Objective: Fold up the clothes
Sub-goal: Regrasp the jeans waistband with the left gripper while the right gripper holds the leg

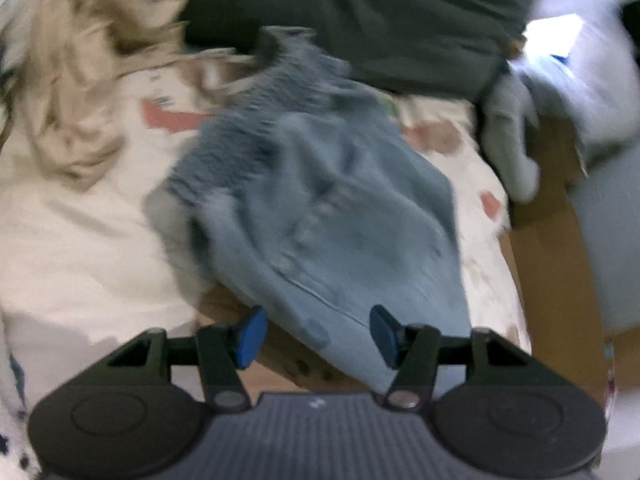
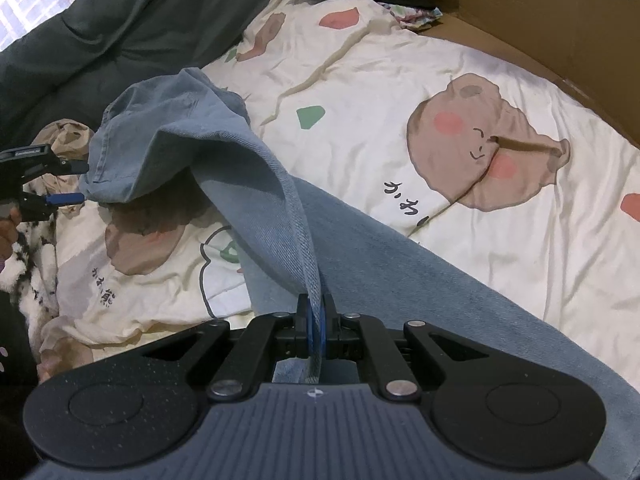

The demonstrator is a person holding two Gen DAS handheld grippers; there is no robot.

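item: blue denim jeans [image 2: 256, 184], spread on a bed over a cream sheet [image 2: 420, 92] printed with bears.

right gripper [image 2: 316, 328]: fingers closed tight on a doubled edge of the jeans, the fold running up and away from the pads in a raised ridge; more denim lies flat below and to the right of the fingers.

left gripper [image 1: 316, 330]: fingers stand wide, blue pads [image 1: 252, 330] apart, gripping nothing. a tapering end of the jeans lies between and beyond them, under the gap, not pressed by either pad. this view is blurred.

surroundings: dark grey blanket [image 2: 120, 28] beyond the jeans, at the far side of the bed; beige crumpled garment [image 1: 68, 92] ahead-left of the left fingers; grey stuffed toy [image 1: 508, 136] ahead-right of them; brown cardboard [image 2: 560, 12] along the bed's edge, far right of the right fingers.

view notes: the right wrist view alone shows the left gripper from outside [image 2: 52, 184], at the far end of the jeans, its fingers parted just beside the hem, with part of a hand behind it. the left wrist view alone shows a strip of cardboard beneath the near end of the denim.
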